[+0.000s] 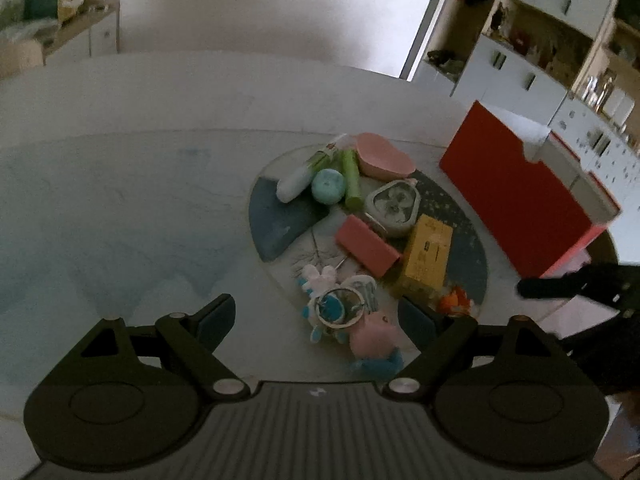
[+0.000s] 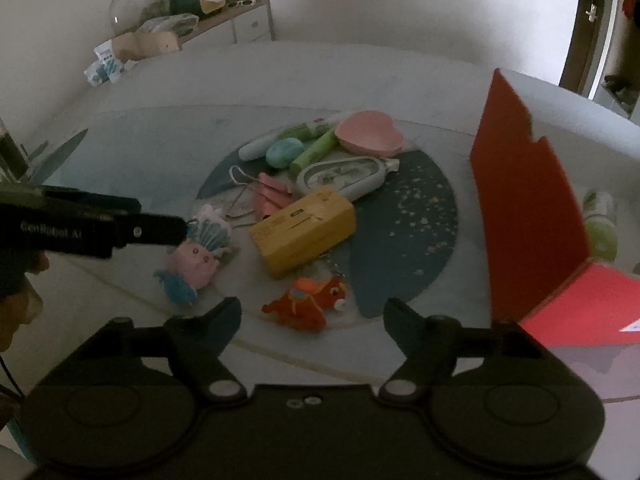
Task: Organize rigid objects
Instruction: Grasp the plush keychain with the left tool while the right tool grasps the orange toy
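Left gripper [image 1: 318, 322]: jaws released, spread wide, nothing between them; it hovers over the near edge of the cluster, above the pink plush toy [image 1: 370, 338]; in the right wrist view its dark fingers reach in from the left, tips close to that toy, contact not determinable.

Right gripper [image 2: 312, 318]: jaws released, empty; it hovers over the near edge of the cluster with the orange fish toy [image 2: 306, 306] just ahead between its fingers.

Worktop [image 1: 120, 208]: pale surface carrying a round mat [image 2: 404, 216], dark blue and light in pattern, on which the items lie in a loose group.

Items on the mat, far to near: pink heart-shaped dish [image 2: 370, 132] at the far edge; beside it a white tube [image 1: 298, 182], a green tube [image 1: 351, 178] and a round teal piece [image 1: 328, 186]; grey rounded-triangle clock [image 1: 392, 208] lying flat near the middle; pink box [image 1: 366, 248] touching the yellow box [image 2: 304, 228]; small white plush [image 1: 318, 278] near a ring-shaped object, details blurred.

Red open box [image 1: 516, 192]: upright on the worktop to the right of the mat, apart from the cluster.
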Tool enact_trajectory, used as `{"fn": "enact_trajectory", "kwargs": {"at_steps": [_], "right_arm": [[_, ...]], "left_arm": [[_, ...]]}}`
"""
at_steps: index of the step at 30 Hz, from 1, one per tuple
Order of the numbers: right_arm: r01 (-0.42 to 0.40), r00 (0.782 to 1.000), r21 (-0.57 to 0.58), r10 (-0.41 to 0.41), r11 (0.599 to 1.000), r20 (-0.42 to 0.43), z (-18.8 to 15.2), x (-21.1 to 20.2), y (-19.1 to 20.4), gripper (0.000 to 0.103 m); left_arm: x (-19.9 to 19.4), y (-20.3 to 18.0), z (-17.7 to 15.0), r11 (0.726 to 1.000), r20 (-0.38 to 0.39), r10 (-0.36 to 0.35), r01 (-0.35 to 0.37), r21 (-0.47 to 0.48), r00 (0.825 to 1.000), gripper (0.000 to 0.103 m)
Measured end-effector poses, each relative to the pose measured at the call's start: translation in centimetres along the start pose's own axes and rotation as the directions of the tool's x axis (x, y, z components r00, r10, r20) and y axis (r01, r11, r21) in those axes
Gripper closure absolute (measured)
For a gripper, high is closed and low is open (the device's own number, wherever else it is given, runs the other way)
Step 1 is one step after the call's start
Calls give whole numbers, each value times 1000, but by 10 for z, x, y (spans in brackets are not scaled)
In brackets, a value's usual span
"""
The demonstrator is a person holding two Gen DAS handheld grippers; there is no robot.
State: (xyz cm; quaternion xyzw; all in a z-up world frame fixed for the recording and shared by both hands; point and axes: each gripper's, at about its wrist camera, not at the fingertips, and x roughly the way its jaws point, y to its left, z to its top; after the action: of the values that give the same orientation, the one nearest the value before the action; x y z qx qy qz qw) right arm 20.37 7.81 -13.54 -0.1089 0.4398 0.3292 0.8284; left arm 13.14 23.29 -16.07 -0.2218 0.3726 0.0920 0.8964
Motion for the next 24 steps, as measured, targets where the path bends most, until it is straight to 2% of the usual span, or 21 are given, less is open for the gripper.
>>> {"fn": "enact_trajectory", "kwargs": {"at_steps": [4,8,12,19,23,24], "right_arm": [[-7,1000,-6,7,1000,-5,5,6,2,28],[-3,1000,-21,3,1000,-18,8,15,4,32],[-2,999,-16,1,1000,-34,8,21,3,36],[-4,999,-12,3,1000,-54,6,28,2,46],[-4,998,-18,3,1000,-60,4,31,4,49],[-3,998,-20,2,1000,-61,4,31,5,50]], "left_arm": [[4,14,9,997,-8,-16,15,-71,1000,18],[11,19,18,998,-19,7,-8,-68,1000,37],[21,22,19,997,-52,3,-7,-75,999,43],[30,19,18,997,-85,-8,1,-74,996,44],[33,10,19,1000,-88,-1,-1,-29,996,44],[33,8,18,1000,-89,2,-4,-18,996,47]]}}
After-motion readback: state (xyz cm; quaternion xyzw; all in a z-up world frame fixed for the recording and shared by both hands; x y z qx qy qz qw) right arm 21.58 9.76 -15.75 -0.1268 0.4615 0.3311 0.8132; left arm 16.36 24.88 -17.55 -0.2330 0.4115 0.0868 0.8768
